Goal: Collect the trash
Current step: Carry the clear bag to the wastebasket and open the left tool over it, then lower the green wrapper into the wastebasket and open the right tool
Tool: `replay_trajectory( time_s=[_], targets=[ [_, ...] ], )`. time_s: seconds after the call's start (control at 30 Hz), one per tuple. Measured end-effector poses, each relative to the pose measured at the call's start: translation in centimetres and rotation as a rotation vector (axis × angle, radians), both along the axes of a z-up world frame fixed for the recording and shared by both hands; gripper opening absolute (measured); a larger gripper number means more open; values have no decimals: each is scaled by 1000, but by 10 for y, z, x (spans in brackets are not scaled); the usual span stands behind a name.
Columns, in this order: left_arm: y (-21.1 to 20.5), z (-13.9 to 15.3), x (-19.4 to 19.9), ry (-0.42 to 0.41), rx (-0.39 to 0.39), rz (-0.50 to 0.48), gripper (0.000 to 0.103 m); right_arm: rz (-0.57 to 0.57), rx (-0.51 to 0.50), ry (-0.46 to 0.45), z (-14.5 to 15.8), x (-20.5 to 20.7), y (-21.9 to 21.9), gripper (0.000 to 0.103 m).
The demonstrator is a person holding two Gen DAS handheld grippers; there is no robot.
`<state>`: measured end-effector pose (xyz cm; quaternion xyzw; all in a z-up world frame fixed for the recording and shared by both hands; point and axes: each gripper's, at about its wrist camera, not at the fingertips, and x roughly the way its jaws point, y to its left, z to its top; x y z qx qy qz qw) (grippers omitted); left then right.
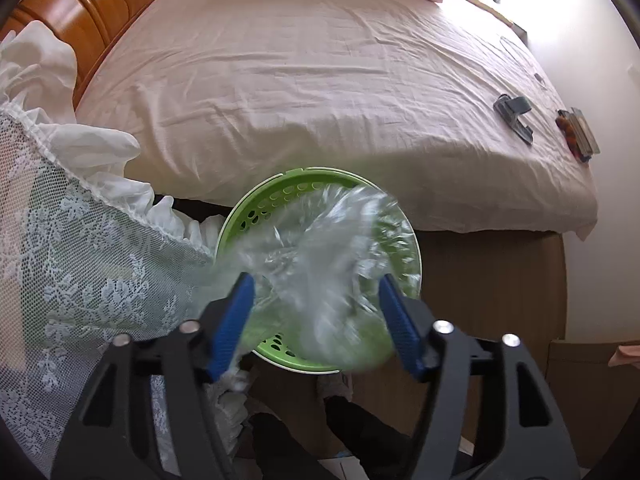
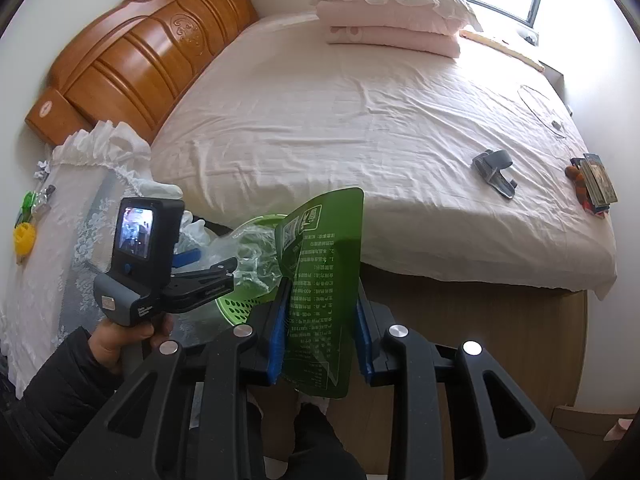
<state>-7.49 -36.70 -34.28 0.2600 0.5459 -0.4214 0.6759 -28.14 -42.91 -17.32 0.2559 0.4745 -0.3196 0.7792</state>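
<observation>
low in the right wrist view, the right gripper is clenched on a flat green printed plastic pouch, whose long axis runs up the frame to a free top edge at centre. in the left wrist view, the left gripper stands released, its blue pads spread either side of a blurred, crumpled clear plastic bag over the round green perforated plastic basket, lower centre, beside the pink-sheeted bed.

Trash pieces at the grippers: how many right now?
2. A clear crumpled plastic bag sits between the open left gripper fingers, over the green basket. A green printed pouch is clamped in the right gripper. More may be hidden inside the basket.
</observation>
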Motion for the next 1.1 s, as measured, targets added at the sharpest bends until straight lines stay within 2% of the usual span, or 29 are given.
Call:
replay_trajectory(
  time_s=[0.1,0.3,0.47,0.6,0.8,1.0,1.1],
  targets=[
    [1,4,3,2,-6,2,76,5,-1,-4,1,1,0,29],
    [10,28,7,-8,-53,24,88,17,-6,-17,3,7,5,29],
    [17,57,5,-33,-101,22,89,35,-17,-29,7,15,8,29],
    [33,92,2,-48,-146,41,89,48,-14,-46,3,24,9,29],
    [96,169,-4,-131,-227,140,95,72,44,-49,-38,53,8,29],
    [155,207,-3,-197,-216,226,95,117,118,-10,-98,91,16,30],
    [180,212,4,-213,-203,270,95,135,145,10,-124,106,22,30]
  ],
)
